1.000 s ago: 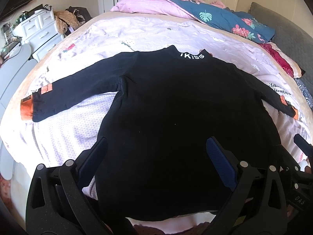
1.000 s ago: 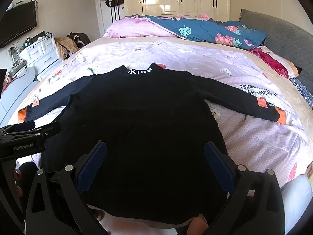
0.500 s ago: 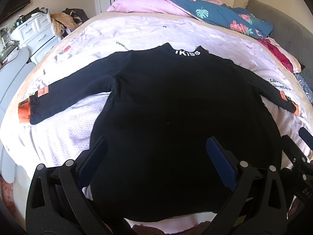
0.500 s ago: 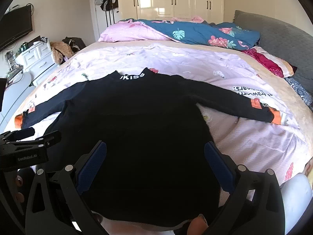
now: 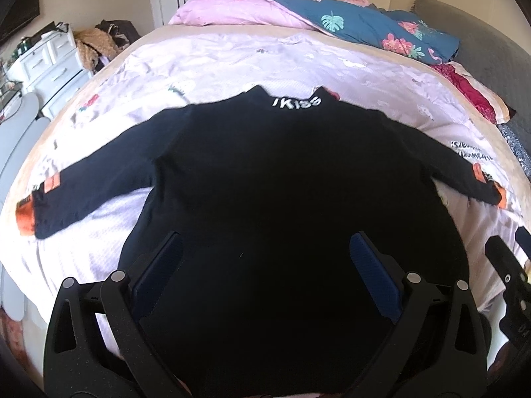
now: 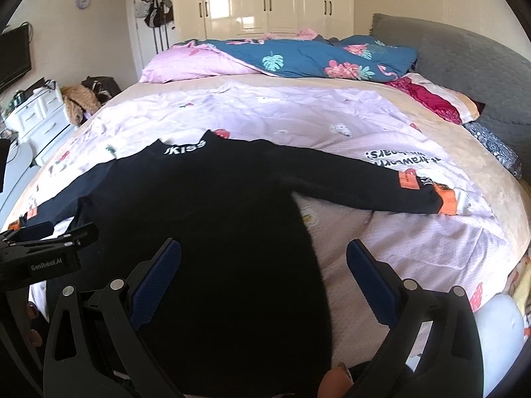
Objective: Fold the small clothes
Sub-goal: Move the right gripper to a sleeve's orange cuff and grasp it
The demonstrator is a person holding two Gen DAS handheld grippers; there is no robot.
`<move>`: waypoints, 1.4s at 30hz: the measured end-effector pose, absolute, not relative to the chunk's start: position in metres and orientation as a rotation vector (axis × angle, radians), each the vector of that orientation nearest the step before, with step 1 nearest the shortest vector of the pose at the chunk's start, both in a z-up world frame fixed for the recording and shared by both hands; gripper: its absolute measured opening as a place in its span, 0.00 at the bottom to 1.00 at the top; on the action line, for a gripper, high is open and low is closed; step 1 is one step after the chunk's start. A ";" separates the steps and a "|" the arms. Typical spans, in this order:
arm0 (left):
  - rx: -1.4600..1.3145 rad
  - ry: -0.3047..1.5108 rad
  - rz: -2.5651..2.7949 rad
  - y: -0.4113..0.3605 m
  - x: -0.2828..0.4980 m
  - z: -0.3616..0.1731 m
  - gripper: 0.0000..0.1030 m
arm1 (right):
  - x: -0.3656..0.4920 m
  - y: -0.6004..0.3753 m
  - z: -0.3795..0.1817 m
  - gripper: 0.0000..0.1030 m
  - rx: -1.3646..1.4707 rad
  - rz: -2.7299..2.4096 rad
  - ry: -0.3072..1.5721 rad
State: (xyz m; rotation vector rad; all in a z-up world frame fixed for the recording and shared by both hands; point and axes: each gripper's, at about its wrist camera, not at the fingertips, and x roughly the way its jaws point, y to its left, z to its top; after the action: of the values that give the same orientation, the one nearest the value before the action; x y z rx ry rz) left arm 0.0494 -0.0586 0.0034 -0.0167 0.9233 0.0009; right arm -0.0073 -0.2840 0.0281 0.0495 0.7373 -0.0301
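Lying flat at the bed's (image 6: 491, 205) near edge, the black top (image 5: 282, 199) awaits folding; left gripper (image 5: 265, 272) and right gripper (image 6: 264, 273) gape empty, a sleeve (image 6: 358, 182) likely next

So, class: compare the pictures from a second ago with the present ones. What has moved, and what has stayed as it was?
Both grippers have shifted; the right gripper now sits further right, off the hem's middle and over its right edge. Nothing was gripped or released: the fingers of it and the left gripper stay spread wide. The black top still lies flat on the bed, sleeves out.
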 end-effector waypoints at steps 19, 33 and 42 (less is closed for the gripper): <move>0.048 0.986 -0.083 -0.128 0.109 -0.012 0.91 | 0.041 -0.376 0.011 0.96 0.201 -0.202 0.795; 0.063 1.010 -0.140 -0.162 0.145 -0.026 0.91 | 0.071 -0.448 -0.015 0.96 0.332 -0.334 0.840; 0.094 1.041 -0.218 -0.183 0.165 -0.039 0.91 | 0.079 -0.515 -0.043 0.96 0.502 -0.459 0.848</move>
State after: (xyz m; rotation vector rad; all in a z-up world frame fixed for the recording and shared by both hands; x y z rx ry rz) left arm 0.1647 -0.1827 -0.0392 0.0937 1.0411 -0.2176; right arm 0.0785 -0.5153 -0.0433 0.5016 0.8476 -0.4592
